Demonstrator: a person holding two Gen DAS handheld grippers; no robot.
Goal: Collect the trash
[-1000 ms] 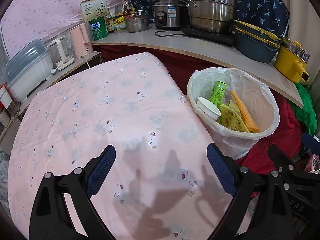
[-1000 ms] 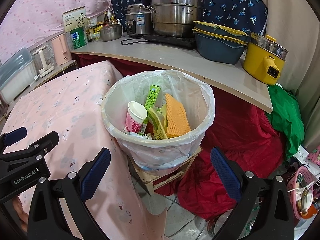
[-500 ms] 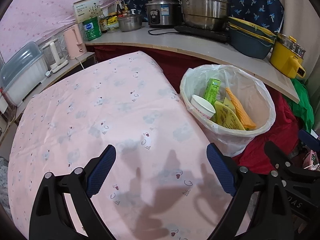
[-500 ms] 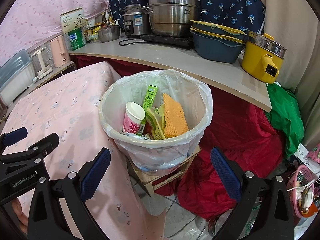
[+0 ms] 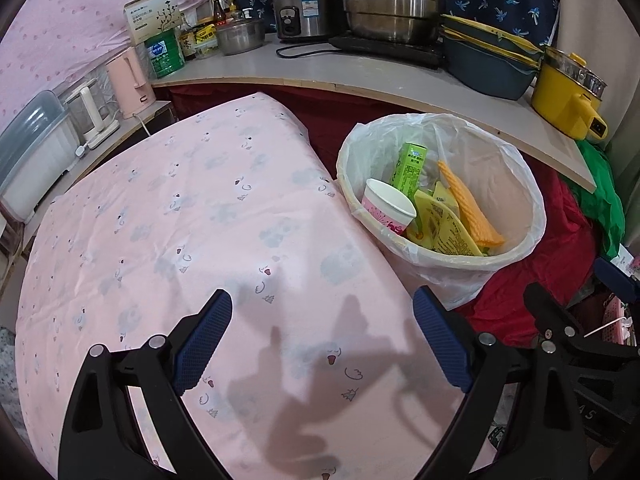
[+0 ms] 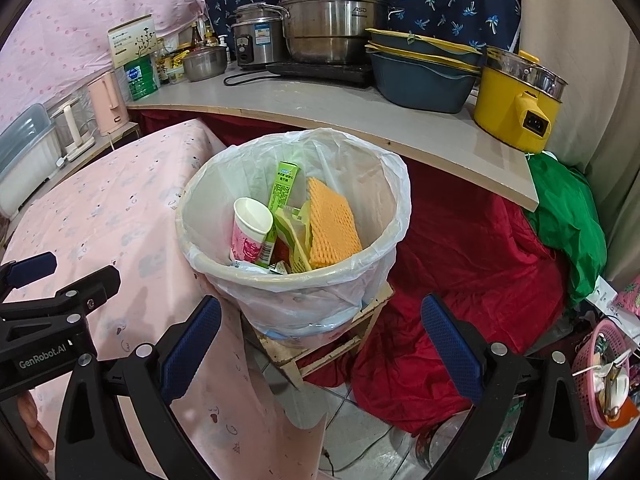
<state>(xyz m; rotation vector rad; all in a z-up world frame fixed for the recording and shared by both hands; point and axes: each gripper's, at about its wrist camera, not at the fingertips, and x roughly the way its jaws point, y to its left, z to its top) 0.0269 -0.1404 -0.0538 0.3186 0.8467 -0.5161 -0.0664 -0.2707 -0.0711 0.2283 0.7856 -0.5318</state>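
Both our left gripper [image 5: 322, 344] and right gripper [image 6: 320, 346] hold jaws wide, empty; bumping the bin [image 6: 280, 280] could tip it off its stool [image 6: 320, 350].

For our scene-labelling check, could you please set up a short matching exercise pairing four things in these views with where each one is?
Things:
1. pink-printed white paper cup
2. yellow electric pot
3. white-lined waste bin
4. left gripper

Places:
A. on a small wooden stool
B. over the pink patterned tablecloth, open and empty
C. inside the bin, beside the tall green carton
D. at the right end of the grey counter

Pairs: 1-C, 2-D, 3-A, 4-B
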